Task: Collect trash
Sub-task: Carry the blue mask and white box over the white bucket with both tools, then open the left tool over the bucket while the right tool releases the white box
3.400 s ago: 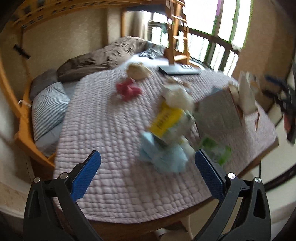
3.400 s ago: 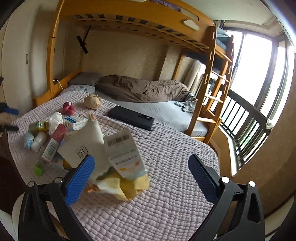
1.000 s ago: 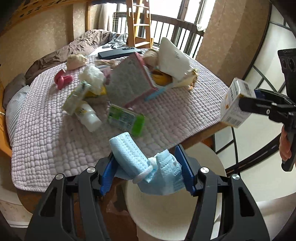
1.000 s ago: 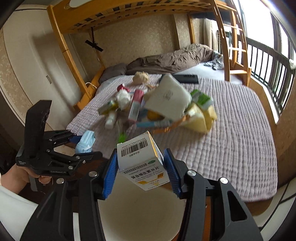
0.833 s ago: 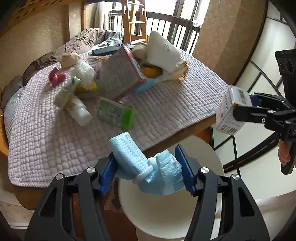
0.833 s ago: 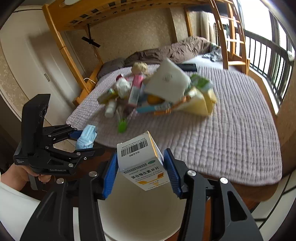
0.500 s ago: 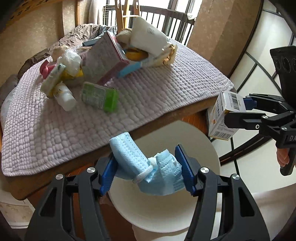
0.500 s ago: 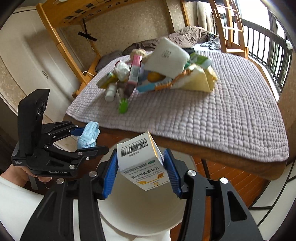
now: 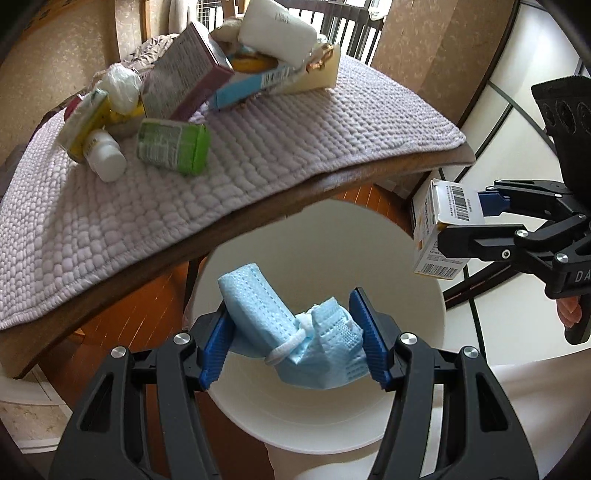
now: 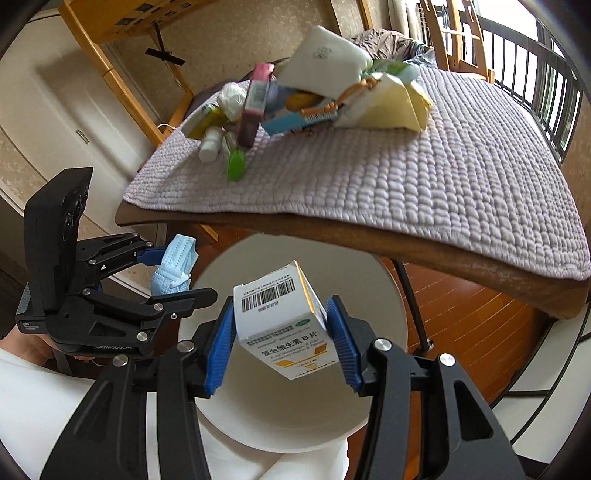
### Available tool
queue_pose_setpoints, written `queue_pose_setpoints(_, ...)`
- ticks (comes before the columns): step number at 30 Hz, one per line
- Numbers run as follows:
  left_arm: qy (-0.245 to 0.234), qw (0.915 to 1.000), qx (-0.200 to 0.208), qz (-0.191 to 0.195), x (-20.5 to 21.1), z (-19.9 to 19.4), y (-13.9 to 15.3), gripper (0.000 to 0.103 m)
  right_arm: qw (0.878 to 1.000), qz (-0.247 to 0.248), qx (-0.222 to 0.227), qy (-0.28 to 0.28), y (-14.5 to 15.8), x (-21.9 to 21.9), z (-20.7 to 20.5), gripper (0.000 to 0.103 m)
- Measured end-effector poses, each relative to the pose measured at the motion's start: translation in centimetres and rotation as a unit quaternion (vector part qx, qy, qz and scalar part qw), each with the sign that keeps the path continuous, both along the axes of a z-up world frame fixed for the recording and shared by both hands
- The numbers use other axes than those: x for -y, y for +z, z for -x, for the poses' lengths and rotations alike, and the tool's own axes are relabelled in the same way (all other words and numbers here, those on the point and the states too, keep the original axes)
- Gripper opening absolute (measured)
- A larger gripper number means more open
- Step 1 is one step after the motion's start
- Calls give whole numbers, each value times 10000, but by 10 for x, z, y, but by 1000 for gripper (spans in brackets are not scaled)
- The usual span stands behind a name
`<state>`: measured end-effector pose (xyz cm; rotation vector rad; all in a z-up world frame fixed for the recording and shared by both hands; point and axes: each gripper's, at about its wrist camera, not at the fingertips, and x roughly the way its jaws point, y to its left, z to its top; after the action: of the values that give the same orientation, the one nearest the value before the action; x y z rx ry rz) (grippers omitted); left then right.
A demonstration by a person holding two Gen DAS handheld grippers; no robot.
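From the left wrist view, we see our left gripper pinching a crumpled pale-blue disposable face mask between its blue pads, directly above the open mouth of a round white plastic waste bin. The bin stands on the orange wooden floor, partly tucked under the near edge of a bed covered with a lilac quilted bedspread. Near the bedspread's far edge lies a heap of litter: a white pill bottle, a green-ended packet, a grey-and-maroon carton and a white pouch. At the right, our right gripper clamps a white cardboard medicine box with barcodes over the bin's right rim.

From the right wrist view, our right gripper presses its blue pads against both sides of the medicine box, which hangs tilted over the bin. To the left, the left gripper holds the mask just beside the bin's left rim. The bedspread carries the litter heap toward its far left corner, with a yellow paper wrapper among it.
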<state>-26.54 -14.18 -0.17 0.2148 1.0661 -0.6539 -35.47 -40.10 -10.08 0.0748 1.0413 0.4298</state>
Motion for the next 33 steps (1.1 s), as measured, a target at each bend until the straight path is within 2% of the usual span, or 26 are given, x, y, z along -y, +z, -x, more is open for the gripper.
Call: queue_pose_setpoints(33,-28,9978,-151,-638,28,-6,-63,62,9988,144,-449,-136,-63,-17,-21,49)
